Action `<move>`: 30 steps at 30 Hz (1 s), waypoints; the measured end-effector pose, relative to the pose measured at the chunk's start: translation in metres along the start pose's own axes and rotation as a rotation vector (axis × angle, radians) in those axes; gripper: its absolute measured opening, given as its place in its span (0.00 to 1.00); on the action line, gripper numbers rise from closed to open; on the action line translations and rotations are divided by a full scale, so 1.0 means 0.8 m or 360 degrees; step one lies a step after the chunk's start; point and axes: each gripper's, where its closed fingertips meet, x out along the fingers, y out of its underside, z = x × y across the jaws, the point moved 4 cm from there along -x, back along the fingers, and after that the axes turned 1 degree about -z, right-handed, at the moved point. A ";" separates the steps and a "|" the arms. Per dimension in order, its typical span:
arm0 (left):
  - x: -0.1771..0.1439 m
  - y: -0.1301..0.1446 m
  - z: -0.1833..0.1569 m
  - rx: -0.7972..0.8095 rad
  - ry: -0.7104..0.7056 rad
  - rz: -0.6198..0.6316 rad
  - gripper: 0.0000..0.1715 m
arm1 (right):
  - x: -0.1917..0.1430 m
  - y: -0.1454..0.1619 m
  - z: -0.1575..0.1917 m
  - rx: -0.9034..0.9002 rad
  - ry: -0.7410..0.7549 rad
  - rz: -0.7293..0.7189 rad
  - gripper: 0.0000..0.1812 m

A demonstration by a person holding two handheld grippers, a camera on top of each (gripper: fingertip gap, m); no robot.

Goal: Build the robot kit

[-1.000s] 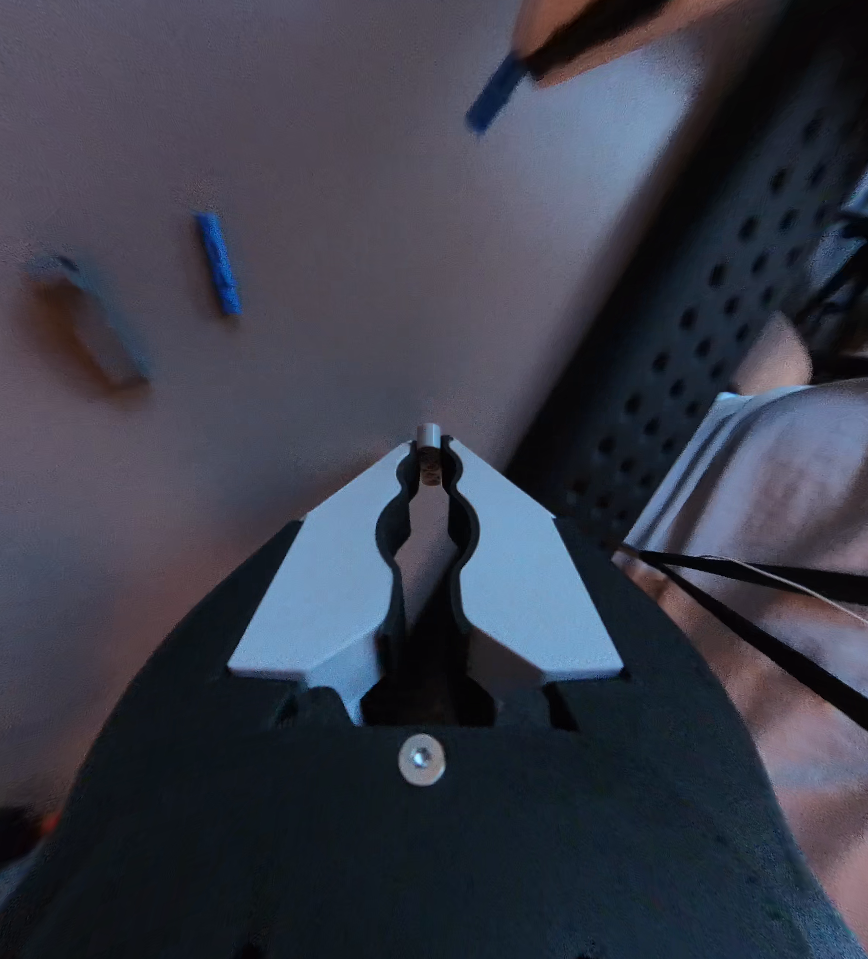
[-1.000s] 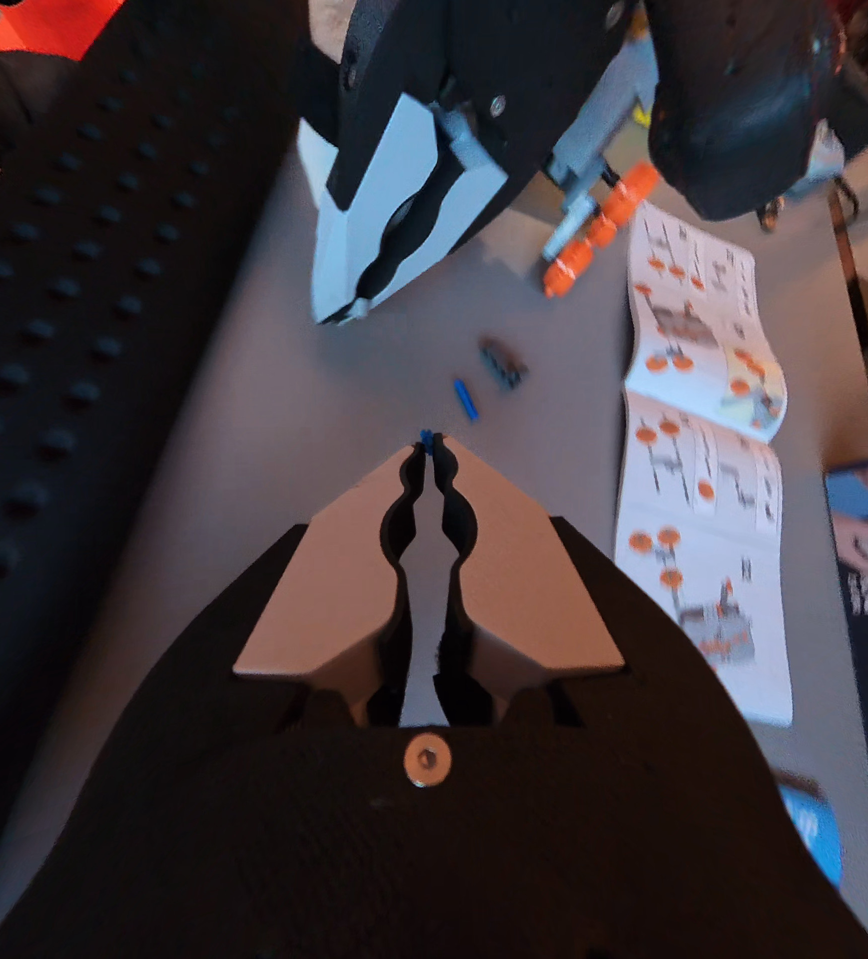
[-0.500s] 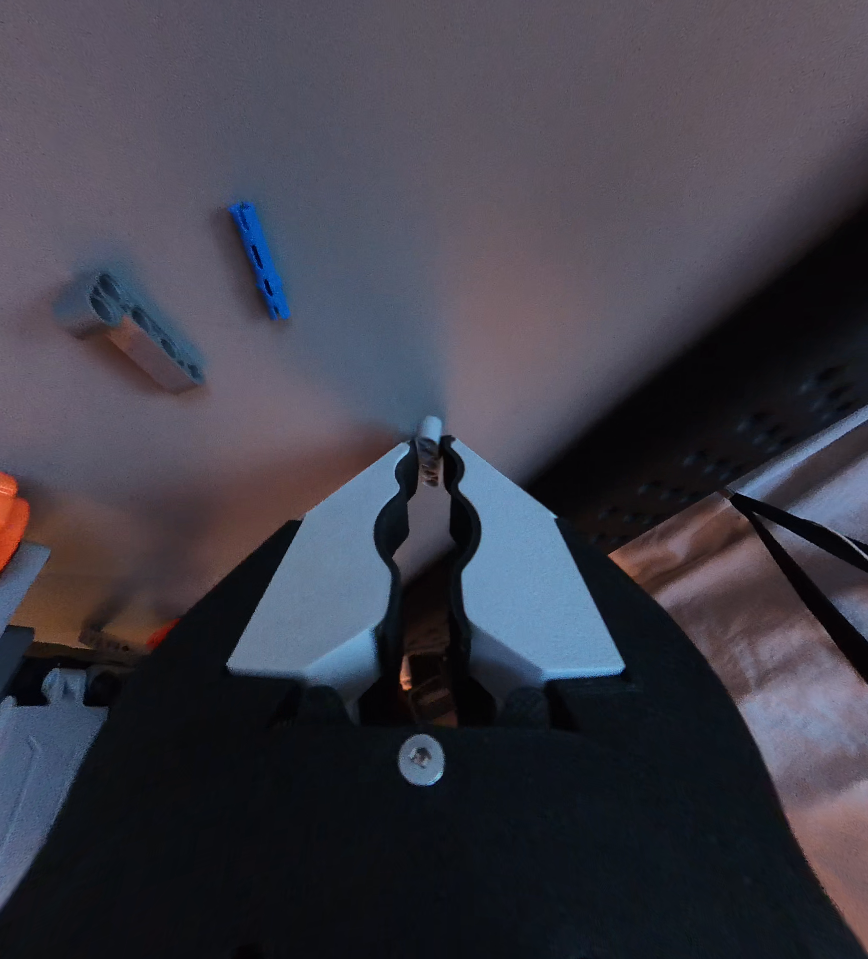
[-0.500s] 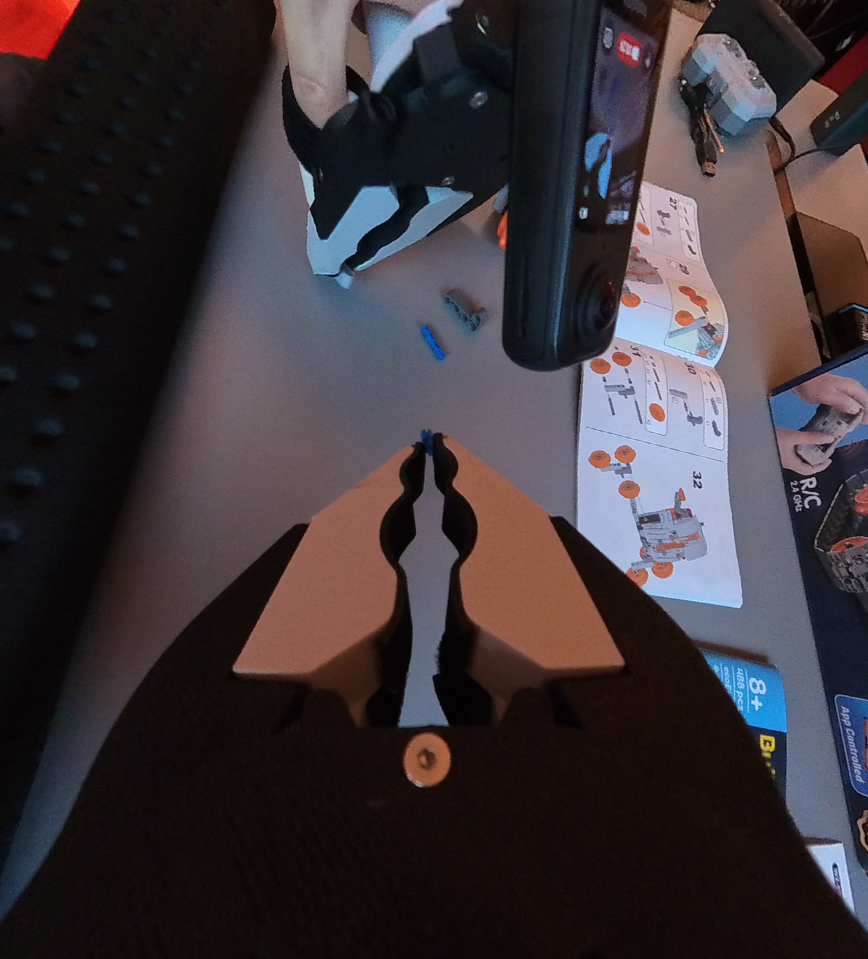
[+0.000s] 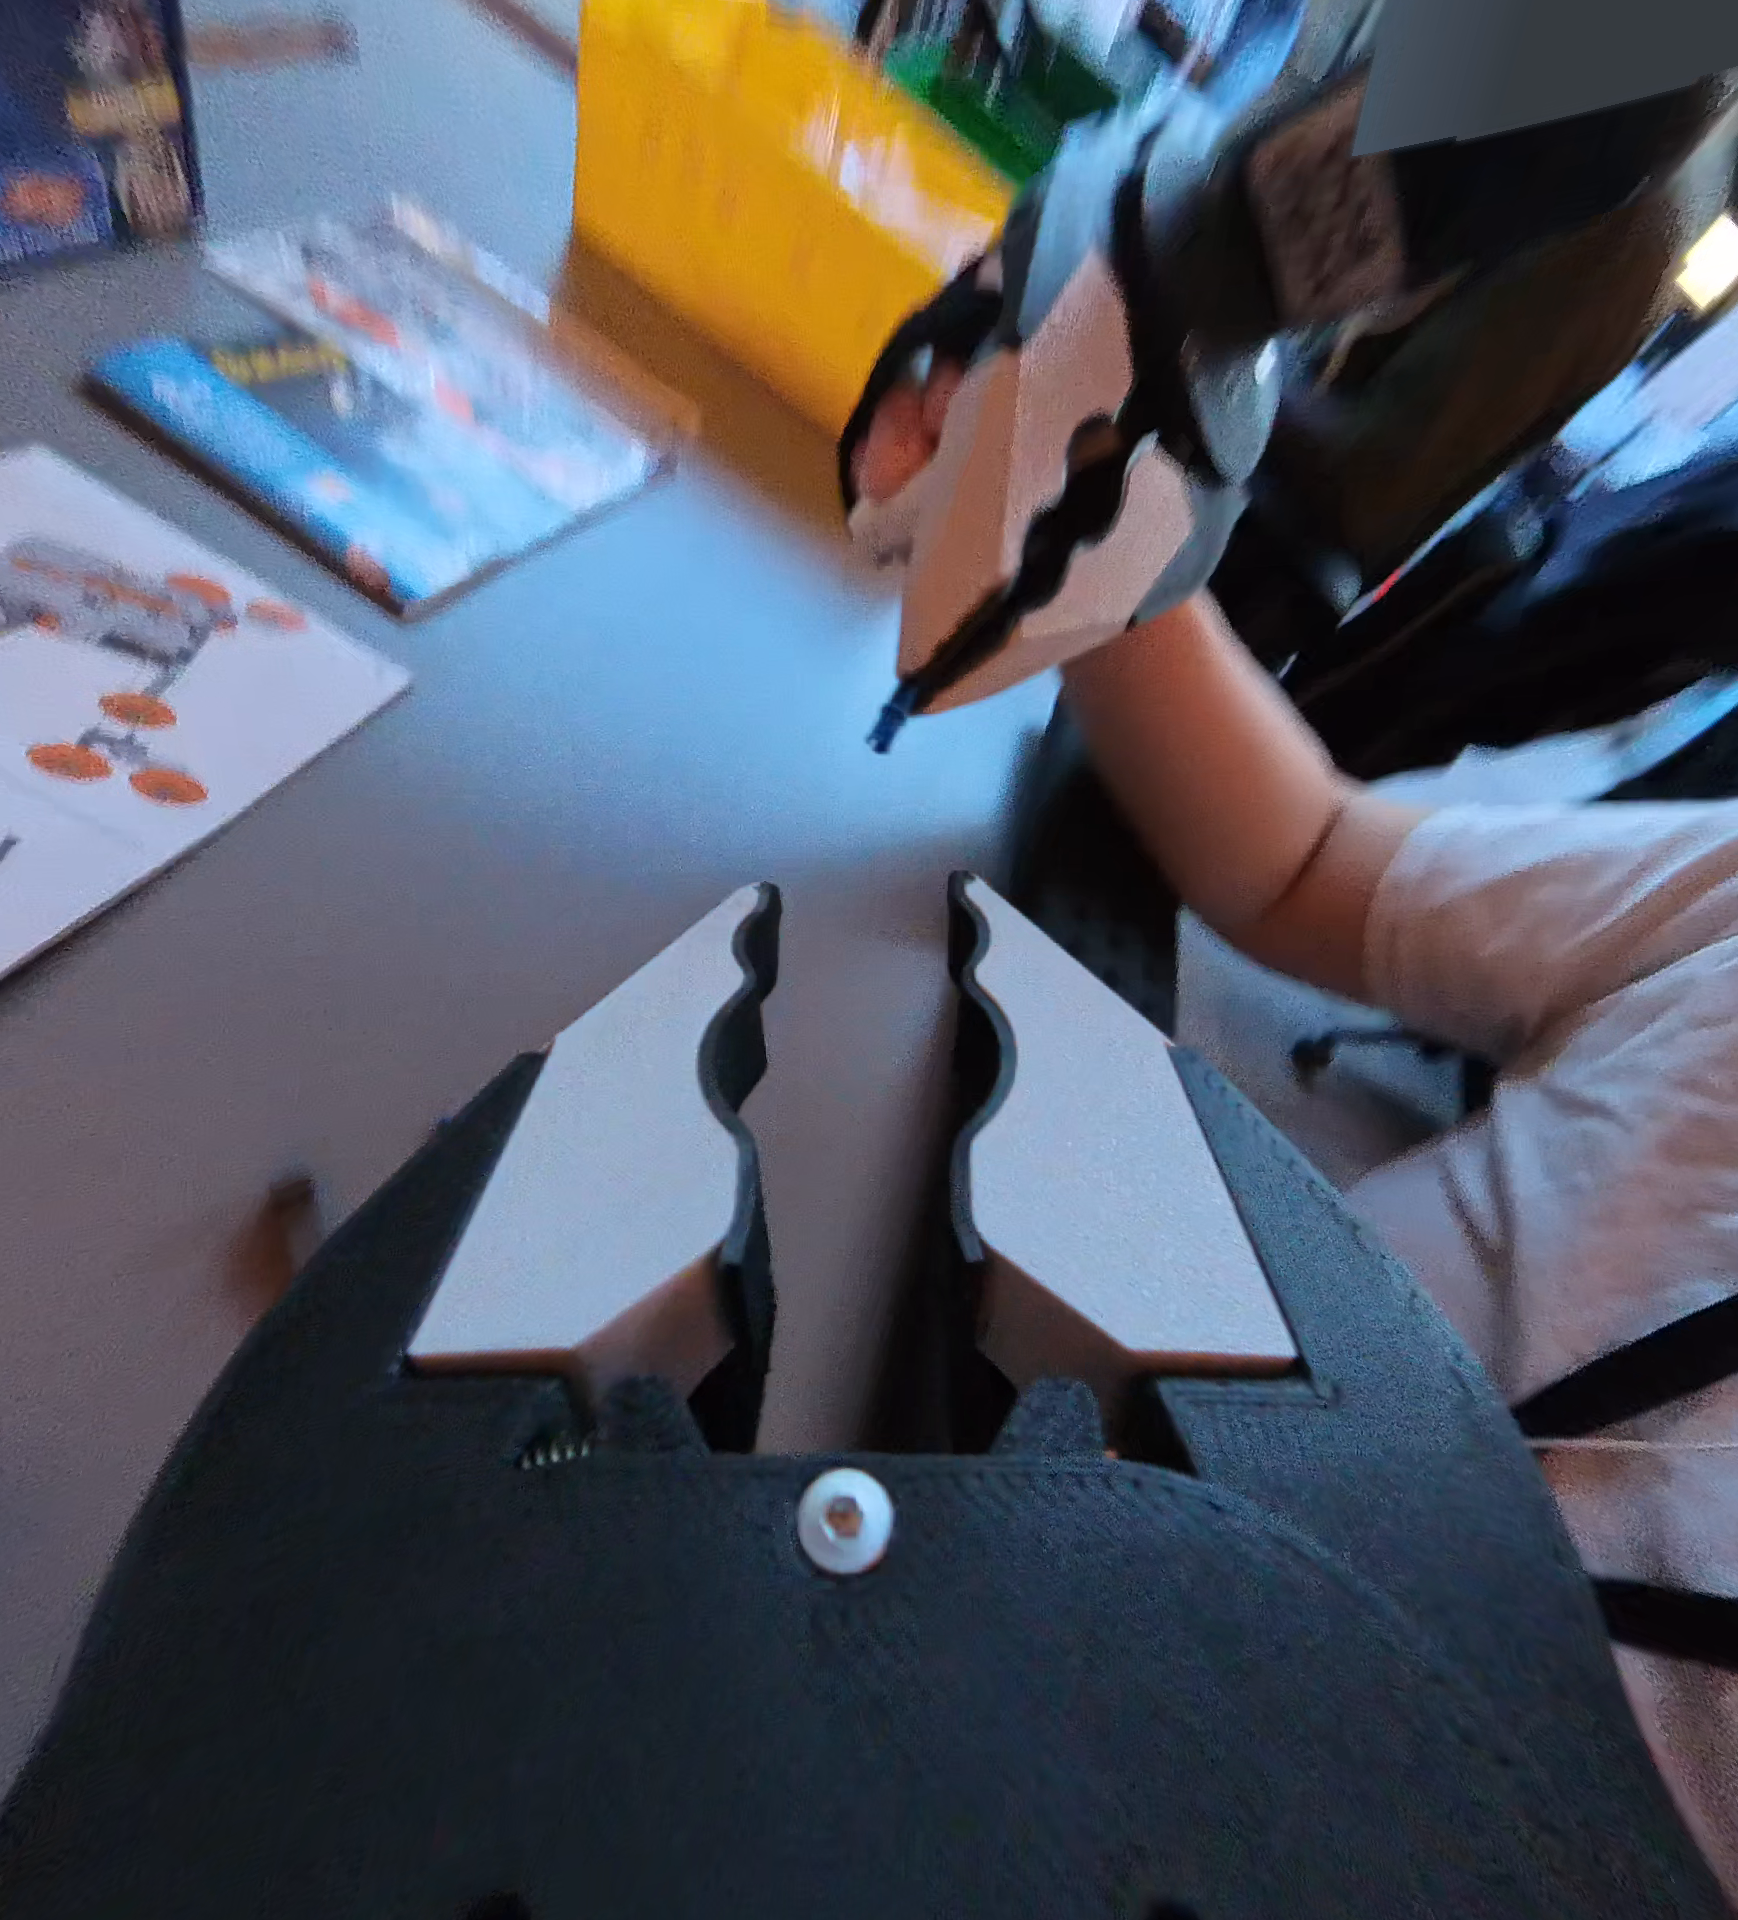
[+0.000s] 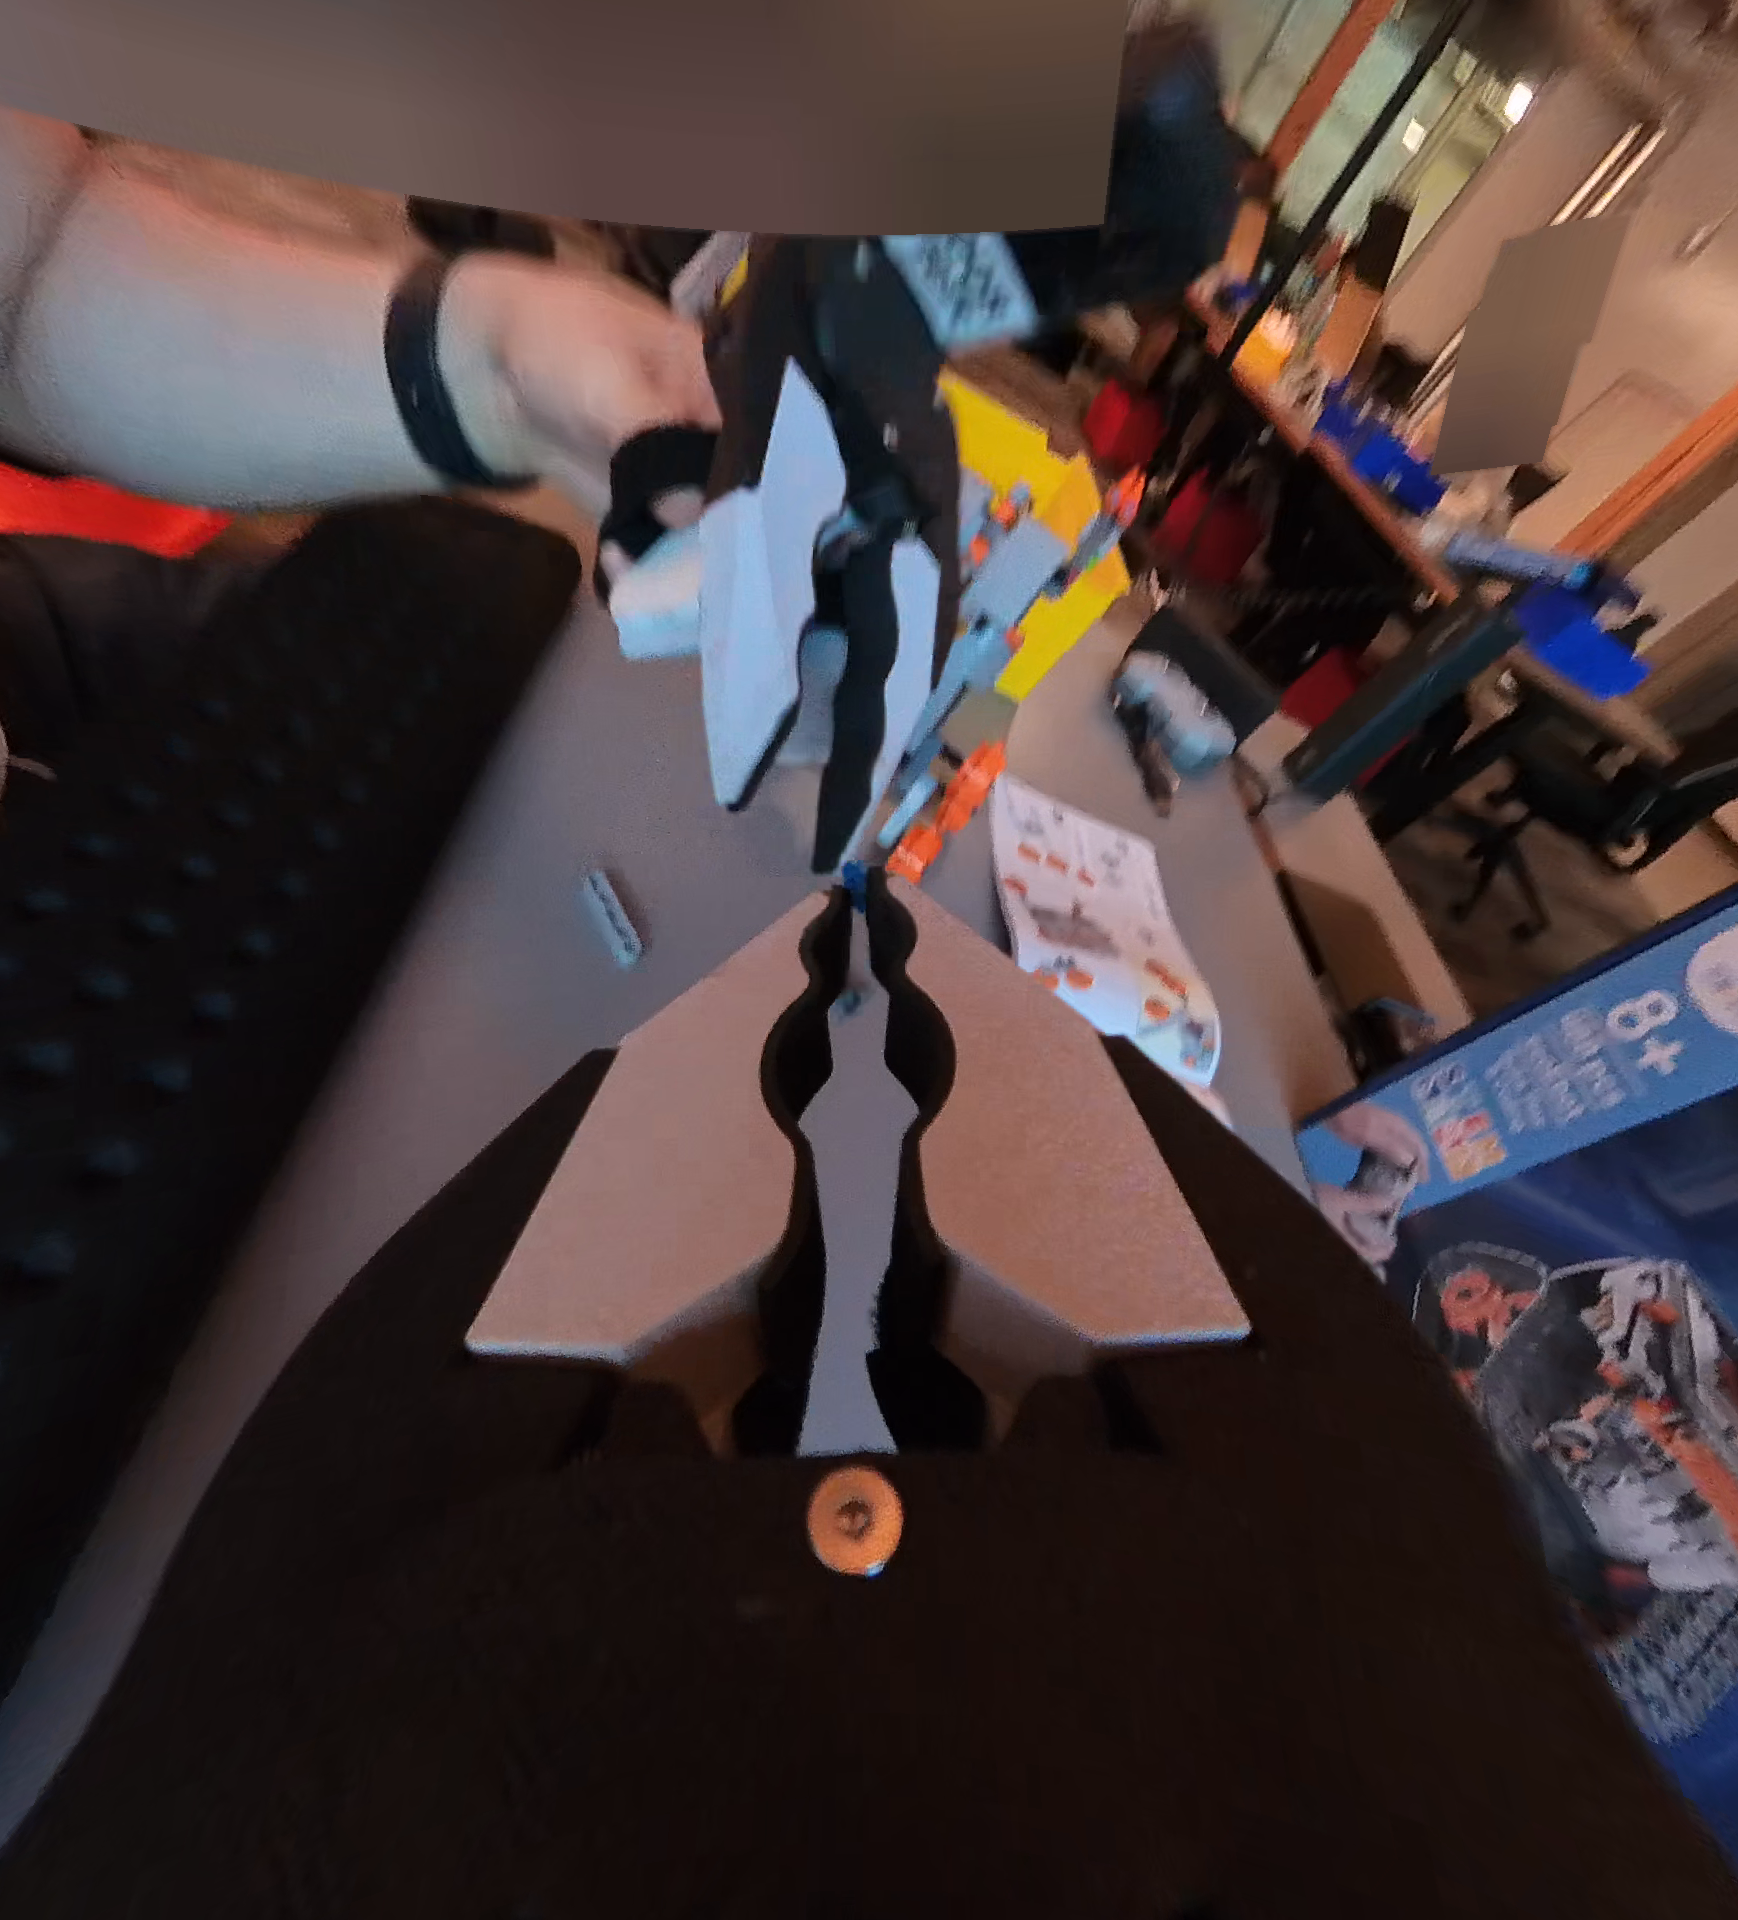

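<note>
Left gripper (image 5: 863, 902): jaws apart, empty, above the grey table (image 5: 532, 883).
Right gripper (image 6: 854, 902): clamped on a small blue pin (image 6: 852, 876) at its tips — above that table.
Handling: likely light, stiff, easily dropped — pinch mid-length.

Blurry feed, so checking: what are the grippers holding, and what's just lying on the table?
Held: blue pin, pinched in the shut right gripper; left gripper open, empty.
Lying about: grey beam, open booklet, blue box, orange-and-grey model.

Black claw (image 5: 863, 902), grey wavy-edged fingers (image 5: 616, 1143), seemingly pale sleeve (image 5: 1571, 935)
</note>
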 end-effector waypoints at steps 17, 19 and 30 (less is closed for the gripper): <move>0.002 -0.019 -0.015 -0.0369 0.0587 -0.0422 0.01 | 0.008 -0.022 0.011 -0.0042 0.0019 -0.0171 0.02; 0.001 -0.018 -0.015 -0.0353 0.0574 -0.0417 0.01 | 0.009 -0.022 0.010 -0.0028 0.0016 -0.0192 0.02; -0.001 -0.012 -0.020 -0.0341 0.0598 -0.0326 0.01 | 0.018 -0.026 0.021 -0.0193 0.0053 -0.0153 0.04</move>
